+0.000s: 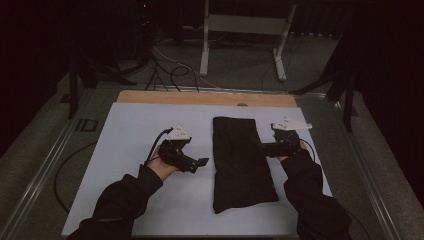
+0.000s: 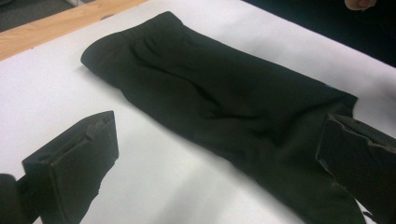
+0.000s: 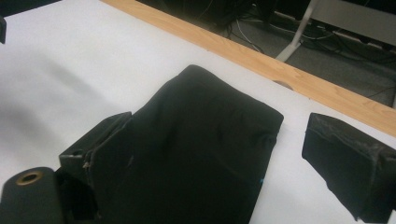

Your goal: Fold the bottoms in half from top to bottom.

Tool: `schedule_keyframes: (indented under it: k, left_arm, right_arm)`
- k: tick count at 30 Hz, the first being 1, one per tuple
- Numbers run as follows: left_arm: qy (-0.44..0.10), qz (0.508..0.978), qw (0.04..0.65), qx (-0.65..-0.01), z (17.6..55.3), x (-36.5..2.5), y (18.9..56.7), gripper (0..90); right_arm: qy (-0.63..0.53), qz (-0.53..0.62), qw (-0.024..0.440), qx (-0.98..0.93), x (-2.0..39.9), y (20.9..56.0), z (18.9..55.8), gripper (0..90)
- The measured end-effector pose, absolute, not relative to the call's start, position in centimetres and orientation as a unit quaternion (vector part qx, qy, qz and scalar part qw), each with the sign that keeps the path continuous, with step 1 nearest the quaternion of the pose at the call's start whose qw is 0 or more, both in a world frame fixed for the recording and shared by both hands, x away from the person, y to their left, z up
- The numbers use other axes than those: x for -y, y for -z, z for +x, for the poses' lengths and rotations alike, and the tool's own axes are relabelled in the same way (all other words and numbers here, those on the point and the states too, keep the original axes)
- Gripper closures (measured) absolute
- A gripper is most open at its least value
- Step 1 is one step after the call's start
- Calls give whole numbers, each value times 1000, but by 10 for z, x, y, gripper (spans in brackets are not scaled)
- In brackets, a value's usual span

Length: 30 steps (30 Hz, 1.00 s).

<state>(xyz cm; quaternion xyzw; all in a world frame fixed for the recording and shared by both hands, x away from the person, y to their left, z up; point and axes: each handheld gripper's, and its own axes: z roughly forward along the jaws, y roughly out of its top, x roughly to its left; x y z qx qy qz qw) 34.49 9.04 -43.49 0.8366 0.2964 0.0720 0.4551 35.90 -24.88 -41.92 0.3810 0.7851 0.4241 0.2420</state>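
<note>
Folding: that looks like the job in hand, a dark cloth being worked flat on the table.
Cloth (image 1: 242,162): lies in the middle of the high view, a long black strip running from upper centre to lower centre, already doubled to a narrow shape by the look of its thick edges.
Sheet (image 1: 130,150): white cover under the cloth, bare on both sides, giving a smooth face to slide and fold on.
Table (image 1: 200,98): its wooden edge shows along the top of the sheet.
Left gripper (image 1: 197,163): sits left of centre, just beside the cloth's left edge, apart from it; jaws spread wide and holding nothing. In the left gripper view the cloth (image 2: 224,107) crosses the frame between the jaws, so the hand seems lined up for a side grab.
Right gripper (image 1: 264,148): at the cloth's right edge, right of centre; jaws wide apart. In the right gripper view the cloth (image 3: 196,154) overlaps the left jaw, though I cannot tell whether fabric rests on it; nothing is pinched.
Next move, I'd judge: both sets of jaws close on opposite edges to lift and fold evenly.
</note>
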Motion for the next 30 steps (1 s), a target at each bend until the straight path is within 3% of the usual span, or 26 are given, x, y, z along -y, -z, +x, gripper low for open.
schedule_keyframes:
  k: [30]
  left_arm:
    - [-56,837,424,-340,409,-50,470,0]
  right_arm:
    - [-390,411,213,-796,250,464,419,111]
